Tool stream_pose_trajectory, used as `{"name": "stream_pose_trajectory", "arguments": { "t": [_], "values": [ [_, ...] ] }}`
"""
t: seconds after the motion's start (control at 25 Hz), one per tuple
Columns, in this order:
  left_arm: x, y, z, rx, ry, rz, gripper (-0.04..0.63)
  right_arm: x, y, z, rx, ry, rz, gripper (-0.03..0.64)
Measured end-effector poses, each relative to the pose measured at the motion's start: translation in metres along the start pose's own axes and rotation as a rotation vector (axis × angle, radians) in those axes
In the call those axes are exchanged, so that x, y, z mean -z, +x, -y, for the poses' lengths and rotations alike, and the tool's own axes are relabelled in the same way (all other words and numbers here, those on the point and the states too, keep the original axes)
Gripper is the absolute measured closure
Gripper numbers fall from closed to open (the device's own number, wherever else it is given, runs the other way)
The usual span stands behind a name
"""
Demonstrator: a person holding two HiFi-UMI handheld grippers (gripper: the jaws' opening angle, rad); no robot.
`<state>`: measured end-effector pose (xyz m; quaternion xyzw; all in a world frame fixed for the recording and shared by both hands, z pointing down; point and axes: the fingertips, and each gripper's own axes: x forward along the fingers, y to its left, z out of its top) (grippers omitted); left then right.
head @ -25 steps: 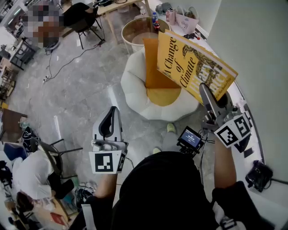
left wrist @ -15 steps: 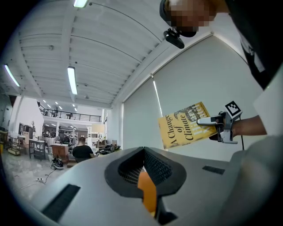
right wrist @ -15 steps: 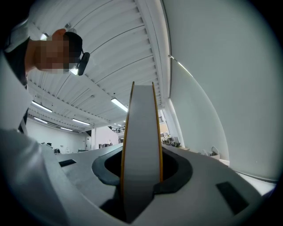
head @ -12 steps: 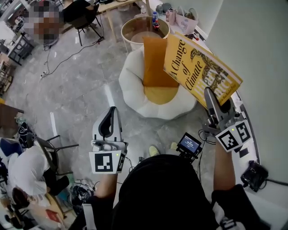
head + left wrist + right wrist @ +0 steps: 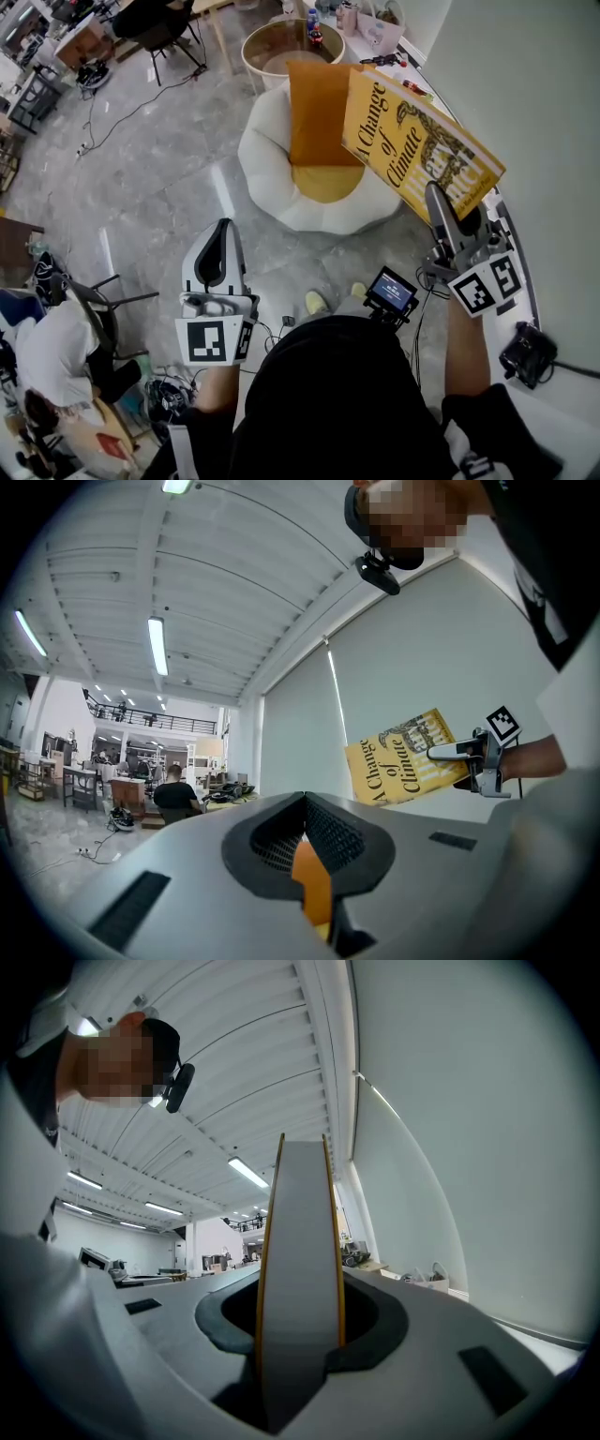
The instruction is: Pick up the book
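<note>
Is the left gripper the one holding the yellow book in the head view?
No, the book is clamped in the right gripper, while the left gripper holds nothing.

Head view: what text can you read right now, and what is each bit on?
"A Change of Climate": on the yellow cover of the book.
Pale print below that title: too blurred to read.
Text on the screen near the person's waist: too small to read.
The square markers: black-and-white patterns, no words.
</note>
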<state>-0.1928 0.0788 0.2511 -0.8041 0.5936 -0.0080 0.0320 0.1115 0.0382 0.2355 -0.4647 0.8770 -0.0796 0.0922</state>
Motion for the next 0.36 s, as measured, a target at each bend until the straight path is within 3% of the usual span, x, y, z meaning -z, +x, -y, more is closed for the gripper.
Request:
{"name": "stream_pose_trajectory", "arguments": {
  "t": [0.36],
  "values": [
    [-0.015, -0.025, 0.027, 0.005, -0.016, 0.024, 0.584, -0.007, -0.036, -0.01, -0.004, -0.024, -0.006, 0.465]
  ]
}}
